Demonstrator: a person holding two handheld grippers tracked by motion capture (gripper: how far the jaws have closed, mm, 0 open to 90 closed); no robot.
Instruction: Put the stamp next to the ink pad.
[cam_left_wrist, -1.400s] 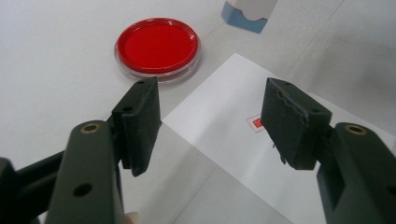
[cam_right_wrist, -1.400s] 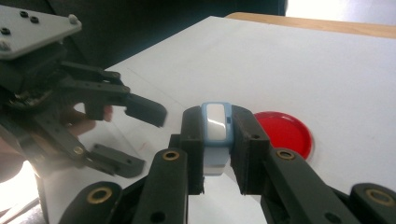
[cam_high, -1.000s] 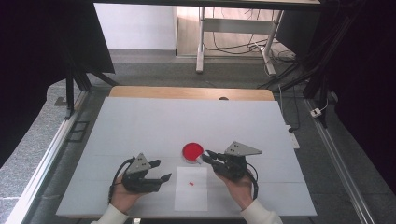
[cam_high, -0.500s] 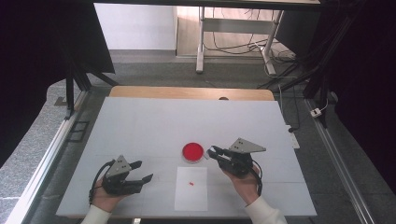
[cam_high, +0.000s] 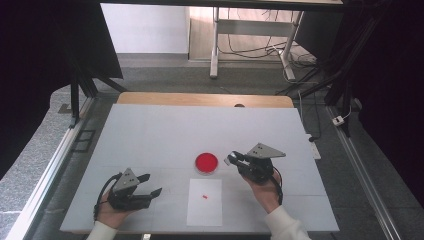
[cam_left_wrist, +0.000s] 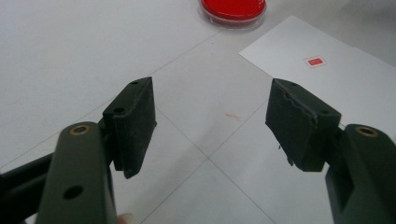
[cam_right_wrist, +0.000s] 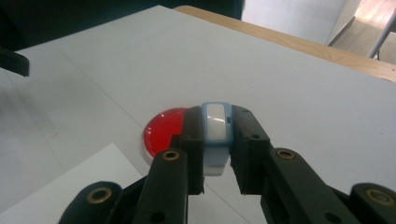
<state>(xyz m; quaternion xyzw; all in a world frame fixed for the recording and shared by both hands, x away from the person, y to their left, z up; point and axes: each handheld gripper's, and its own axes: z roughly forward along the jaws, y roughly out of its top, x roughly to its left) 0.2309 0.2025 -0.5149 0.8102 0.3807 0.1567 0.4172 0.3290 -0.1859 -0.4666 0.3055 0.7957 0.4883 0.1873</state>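
A white-topped table (cam_high: 165, 130) with a wooden far edge (cam_high: 200, 99) stands on grey carpet (cam_high: 165, 75). Beyond it, a white desk frame (cam_high: 215, 45) trails cables (cam_high: 245, 47) beside a pale wall (cam_high: 145, 27); black curtains (cam_high: 45, 50) flank both sides.

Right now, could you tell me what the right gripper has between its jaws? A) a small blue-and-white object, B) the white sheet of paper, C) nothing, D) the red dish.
A: in the right gripper view the right gripper has its jaws pressed on a small blue-and-white object, while the red dish lies on the table beyond it.
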